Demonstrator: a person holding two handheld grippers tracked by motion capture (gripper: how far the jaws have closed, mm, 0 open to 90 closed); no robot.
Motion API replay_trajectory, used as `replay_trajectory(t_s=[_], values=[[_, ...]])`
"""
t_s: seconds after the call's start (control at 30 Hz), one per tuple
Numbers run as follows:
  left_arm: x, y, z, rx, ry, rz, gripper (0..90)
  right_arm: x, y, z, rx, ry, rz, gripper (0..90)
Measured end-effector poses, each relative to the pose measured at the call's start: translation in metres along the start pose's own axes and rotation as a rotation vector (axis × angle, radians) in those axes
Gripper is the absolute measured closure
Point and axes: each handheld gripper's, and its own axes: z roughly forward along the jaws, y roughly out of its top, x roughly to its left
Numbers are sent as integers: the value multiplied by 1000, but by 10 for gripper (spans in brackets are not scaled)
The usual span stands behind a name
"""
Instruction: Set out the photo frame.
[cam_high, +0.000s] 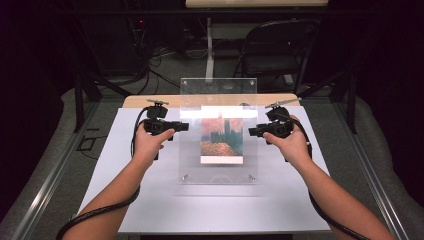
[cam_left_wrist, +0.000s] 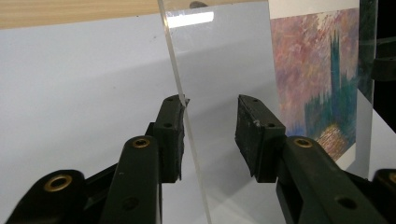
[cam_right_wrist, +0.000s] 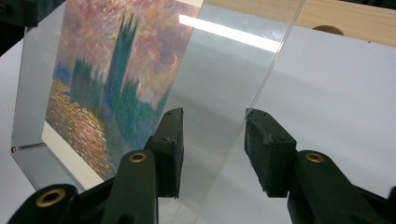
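Observation:
A clear acrylic panel (cam_high: 218, 95) stands tilted on the white board (cam_high: 150, 200), with a painted print (cam_high: 221, 140) of pink sky and dark towers showing in its middle. My left gripper (cam_high: 183, 126) is at the panel's left edge and my right gripper (cam_high: 252, 131) at its right edge. Seen from the left gripper (cam_left_wrist: 210, 105), the jaws stand open around the panel (cam_left_wrist: 219, 56) edge, which touches one jaw; the print (cam_left_wrist: 317, 70) lies beyond. The right gripper (cam_right_wrist: 212, 116) is open too, with the panel (cam_right_wrist: 224, 65) edge close to one jaw and the print (cam_right_wrist: 107, 79) farther off.
The white board lies on a wooden table (cam_high: 145, 101). Small metal standoffs (cam_high: 184, 177) sit at the panel's lower corners. A folding chair (cam_high: 280, 50) and cables stand behind the table. Cables trail from both grippers along the forearms.

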Motion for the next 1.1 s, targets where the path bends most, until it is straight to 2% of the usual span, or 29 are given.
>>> replay_trajectory(t_s=[0.3,0.4,0.5,0.6,0.7,0.9,1.1], values=[[-11,-14,-23,-28,-22,47,688,10,-11,-21,-32,29,-25,642],[-17,-21,-32,-35,-24,78,703,15,-16,-30,-41,37,-35,662],[-23,-30,-41,-51,-39,102,715,22,-24,-39,-59,41,-63,686],[-27,-41,-50,-72,-68,116,721,26,-32,-47,-68,68,-62,696],[-35,-53,-58,-87,-63,138,721,32,-41,-54,-79,88,-62,698],[-43,-70,-69,-85,-93,179,712,45,-57,-67,-85,107,-80,700],[-51,-79,-74,-74,-92,213,694,52,-65,-72,-69,122,-98,695]])
